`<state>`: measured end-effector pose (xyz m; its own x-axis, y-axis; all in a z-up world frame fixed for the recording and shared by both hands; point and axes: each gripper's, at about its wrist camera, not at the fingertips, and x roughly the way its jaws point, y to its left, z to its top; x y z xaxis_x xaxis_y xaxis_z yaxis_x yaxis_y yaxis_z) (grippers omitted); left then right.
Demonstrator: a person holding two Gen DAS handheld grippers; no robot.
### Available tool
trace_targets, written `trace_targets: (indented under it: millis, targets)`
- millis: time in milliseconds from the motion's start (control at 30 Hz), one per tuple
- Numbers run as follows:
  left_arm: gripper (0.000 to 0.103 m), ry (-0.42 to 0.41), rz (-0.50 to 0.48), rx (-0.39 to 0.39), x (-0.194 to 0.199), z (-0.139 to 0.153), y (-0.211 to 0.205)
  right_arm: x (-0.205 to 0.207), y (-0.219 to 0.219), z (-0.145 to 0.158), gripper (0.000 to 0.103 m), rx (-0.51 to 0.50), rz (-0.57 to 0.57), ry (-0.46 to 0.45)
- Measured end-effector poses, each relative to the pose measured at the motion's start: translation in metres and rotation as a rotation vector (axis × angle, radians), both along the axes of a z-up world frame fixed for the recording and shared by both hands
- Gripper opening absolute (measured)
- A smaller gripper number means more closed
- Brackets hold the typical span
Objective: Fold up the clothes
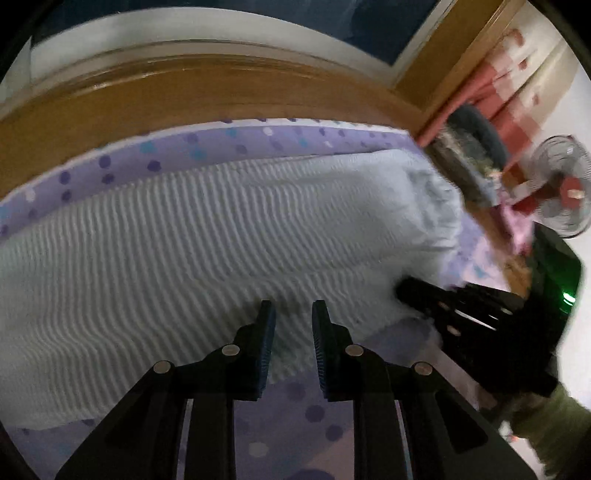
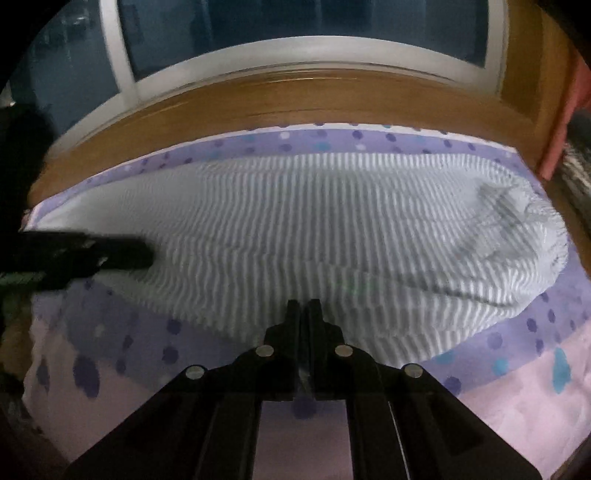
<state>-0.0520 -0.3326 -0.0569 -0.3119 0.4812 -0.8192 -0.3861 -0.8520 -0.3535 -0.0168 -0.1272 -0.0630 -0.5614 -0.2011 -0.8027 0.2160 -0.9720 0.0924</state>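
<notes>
Left fingers (image 1: 293, 314) stand a narrow gap apart, blue pads facing each other, w/ the near hem of the striped garment (image 1: 221, 236) lying between them; can't tell if the pads press the cloth. Left wrist view: garment is pale, ribbed w/ fine stripes, spread flat across the bed sheet (image 1: 303, 410), which is lilac w/ purple and teal dots. Garment fills the mid frame, long side running left to right, its right end bunched and gathered. Right gripper (image 1: 402, 291) comes in from the right, tips at the garment's near-right edge, black body blurred; a green sleeve (image 1: 546, 421) behind it. Past the bed a wooden ledge (image 1: 184, 96) and a window frame. Far right a fan (image 1: 563, 186) and some red-checked fabric, all blurred.

Right wrist view: right gripper's fingers (image 2: 303, 314) are closed tight, no gap showing, tips over the garment's (image 2: 314, 221) near hem; whether a bit of cloth is pinched there is not visible. Garment lies across the sheet (image 2: 517, 398), gathered elastic end at right w/ wrinkles. Left gripper (image 2: 146, 253) enters from the left, tip touching the garment's left near edge, blurred. Window (image 2: 295, 33) and wood ledge (image 2: 258, 99) beyond the bed.
</notes>
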Motion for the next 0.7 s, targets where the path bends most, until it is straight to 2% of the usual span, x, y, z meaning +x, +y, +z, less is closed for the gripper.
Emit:
trace_targets:
  millis: [67,133,267,333,433,500,533,700]
  targets:
    - [0.019,-0.036,0.056,-0.011,0.000,-0.009,0.001,0.004,0.007,0.000,0.003,-0.036,0.033,-0.007]
    - [0.019,-0.035,0.097,-0.023,0.009,-0.011,0.000,0.003,0.012,0.000,0.003,-0.047,0.079,-0.017]
    - [0.019,0.035,0.136,-0.166,0.029,-0.009,0.018,-0.012,0.012,0.011,0.003,-0.028,0.220,-0.060]
    - [0.020,0.045,0.165,-0.200,0.030,-0.009,0.024,-0.030,0.010,0.030,0.003,-0.030,0.290,-0.013]
    - [0.025,0.020,0.226,-0.160,0.028,-0.009,0.020,-0.071,-0.005,0.040,0.007,-0.028,0.379,0.002]
    - [0.025,0.007,0.252,-0.130,0.027,-0.009,0.015,-0.100,-0.020,0.033,0.021,-0.030,0.399,-0.011]
    - [0.025,0.001,0.261,-0.119,0.028,-0.009,0.013,-0.111,-0.027,0.029,0.032,-0.028,0.406,-0.015]
    - [0.027,-0.016,0.289,-0.078,0.033,-0.008,0.000,-0.137,-0.053,0.019,0.034,-0.057,0.507,0.012]
